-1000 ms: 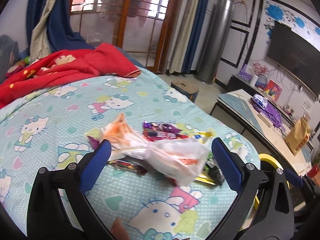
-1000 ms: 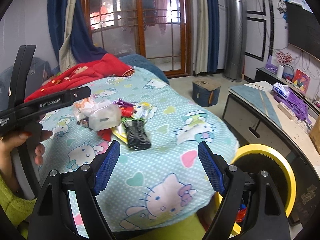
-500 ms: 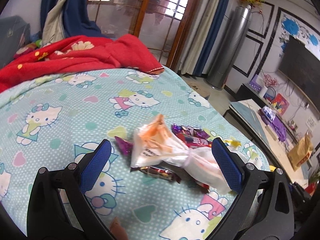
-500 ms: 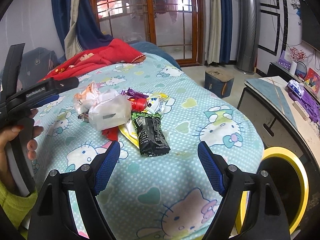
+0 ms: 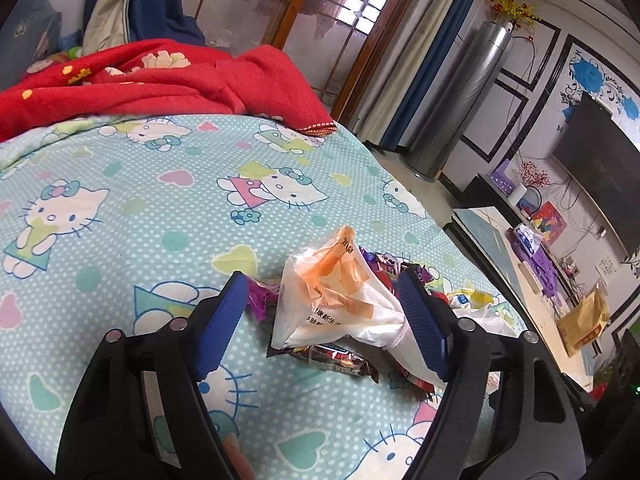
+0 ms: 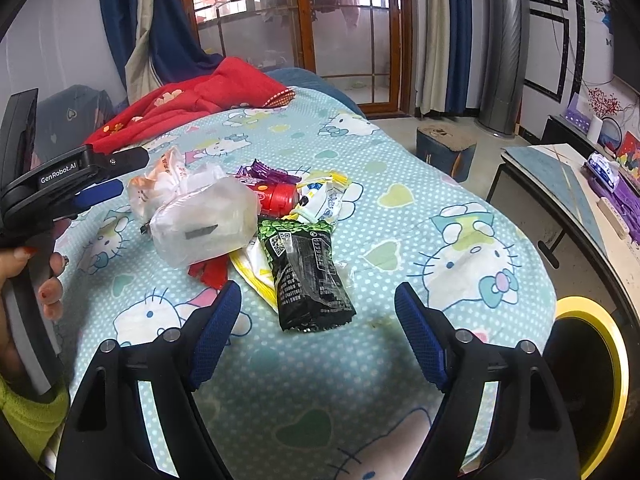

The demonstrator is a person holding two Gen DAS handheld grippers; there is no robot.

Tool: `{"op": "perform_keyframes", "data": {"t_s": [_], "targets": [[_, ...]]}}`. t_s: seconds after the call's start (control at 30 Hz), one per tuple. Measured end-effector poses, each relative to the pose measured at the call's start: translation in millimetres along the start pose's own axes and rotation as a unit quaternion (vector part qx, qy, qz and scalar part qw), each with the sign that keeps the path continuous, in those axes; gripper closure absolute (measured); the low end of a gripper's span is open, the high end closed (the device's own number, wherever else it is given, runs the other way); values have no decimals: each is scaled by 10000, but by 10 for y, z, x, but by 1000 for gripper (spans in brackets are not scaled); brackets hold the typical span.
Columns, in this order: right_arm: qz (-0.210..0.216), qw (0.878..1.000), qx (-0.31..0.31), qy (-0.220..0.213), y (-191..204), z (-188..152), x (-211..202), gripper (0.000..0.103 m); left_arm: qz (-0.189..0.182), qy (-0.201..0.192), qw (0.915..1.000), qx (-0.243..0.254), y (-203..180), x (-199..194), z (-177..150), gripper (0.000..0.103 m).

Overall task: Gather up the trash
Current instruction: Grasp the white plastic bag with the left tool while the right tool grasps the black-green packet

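The left gripper (image 5: 322, 312) straddles a knotted white-orange plastic bag (image 5: 334, 304), jaws apart.

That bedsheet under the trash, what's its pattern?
The bedsheet is light teal with white polka dots, cartoon cats and pastel hearts, clearest in the left wrist view.

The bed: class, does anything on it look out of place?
Yes. A heap of trash sits on the bedsheet: a knotted plastic bag, a black snack packet and a red can. Litter doesn't belong on bedding.
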State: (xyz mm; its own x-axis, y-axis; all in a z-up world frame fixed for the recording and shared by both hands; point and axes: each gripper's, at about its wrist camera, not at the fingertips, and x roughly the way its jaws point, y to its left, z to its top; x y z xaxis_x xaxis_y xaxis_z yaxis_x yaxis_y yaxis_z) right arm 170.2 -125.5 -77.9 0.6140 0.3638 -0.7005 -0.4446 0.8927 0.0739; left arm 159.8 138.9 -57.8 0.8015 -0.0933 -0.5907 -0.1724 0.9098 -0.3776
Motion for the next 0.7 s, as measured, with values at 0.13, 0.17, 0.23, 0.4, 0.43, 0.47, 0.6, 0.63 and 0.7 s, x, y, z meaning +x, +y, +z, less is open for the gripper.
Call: {"op": "perform_keyframes", "data": {"t_s": [0.13, 0.17, 0.23, 0.4, 0.43, 0.47, 0.6, 0.63, 0.7], "targets": [[83, 9999, 112, 53, -15, 14, 67, 35, -35, 57, 10000, -21, 13, 54, -15, 39], [107, 9998, 142, 78, -18, 16, 88, 38, -45, 67, 10000, -31, 13, 65, -15, 41], [162, 9995, 208, 147, -29, 1, 128, 44, -61, 95, 9999, -68, 31, 89, -19, 43], [263, 9991, 248, 218, -26, -69, 161, 62, -102, 135, 9998, -138, 63, 116, -34, 52], [271, 9991, 262, 189, -29, -87, 145, 63, -101, 136, 9997, -149, 65, 117, -35, 54], [274, 9991, 277, 176, -36, -101, 134, 65, -101, 138, 9997, -161, 73, 121, -36, 55], [287, 9987, 396, 131, -100, -167, 55, 70, -111, 142, 9996, -201, 96, 132, -36, 62], [294, 9986, 425, 122, -114, -178, 41, 71, -124, 147, 9996, -206, 94, 135, -35, 66], [302, 9984, 467, 103, -133, -200, 16, 72, -139, 166, 9996, -190, 84, 132, -43, 69]]}}
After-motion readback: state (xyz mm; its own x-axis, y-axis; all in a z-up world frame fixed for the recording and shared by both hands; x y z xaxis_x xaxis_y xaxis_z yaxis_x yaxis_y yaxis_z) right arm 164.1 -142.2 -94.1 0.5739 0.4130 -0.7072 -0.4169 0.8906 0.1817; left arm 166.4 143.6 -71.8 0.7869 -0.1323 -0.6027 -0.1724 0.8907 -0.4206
